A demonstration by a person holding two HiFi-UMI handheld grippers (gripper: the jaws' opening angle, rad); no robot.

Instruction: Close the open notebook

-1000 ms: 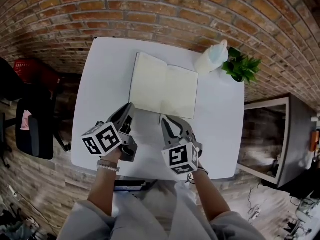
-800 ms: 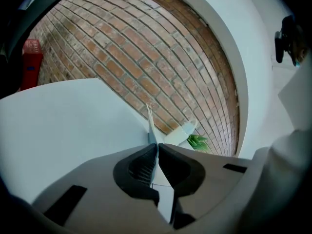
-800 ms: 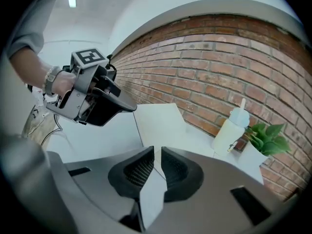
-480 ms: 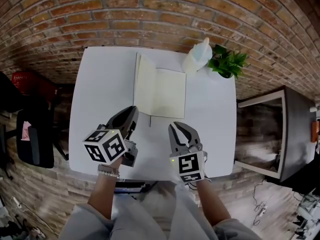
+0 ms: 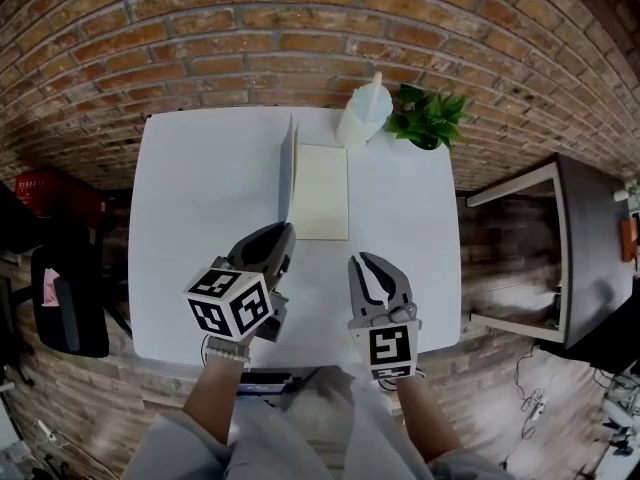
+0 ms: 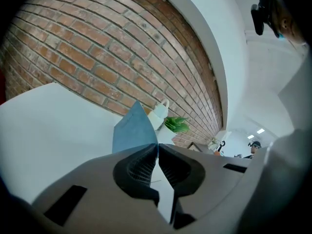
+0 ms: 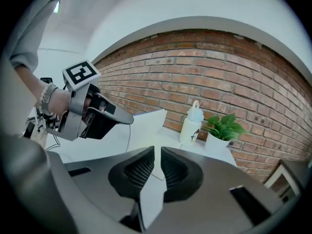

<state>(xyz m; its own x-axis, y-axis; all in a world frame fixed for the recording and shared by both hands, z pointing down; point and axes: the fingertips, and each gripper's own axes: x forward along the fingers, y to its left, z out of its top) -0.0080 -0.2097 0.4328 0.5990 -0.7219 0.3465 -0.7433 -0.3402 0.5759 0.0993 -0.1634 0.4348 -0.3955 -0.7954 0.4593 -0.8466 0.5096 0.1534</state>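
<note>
A second before, the notebook (image 5: 320,193) had lain spread flat on the white table (image 5: 200,198) with both pages showing. Now its left leaf (image 5: 290,163) stood up almost on edge, seen as a thin sliver, while the right page lay flat. The whole table also sat higher and smaller in the head view, with the bottle (image 5: 365,113) and plant (image 5: 425,118) near the frame's top centre.

The notebook lay in the upper middle of the frame, above both grippers. The left gripper (image 5: 285,230) had its jaws pressed together on nothing, and its tip showed at the notebook's lower left corner. We could not tell whether it touched the leaf. In the left gripper view the leaf's blue outer side (image 6: 132,129) rose just past the tips, a little to their left.

The right gripper (image 5: 362,259) sat below and to the right of the notebook's lower right corner, apart from it. Its jaws were all but together, with only a narrow slit and nothing between them.
</note>
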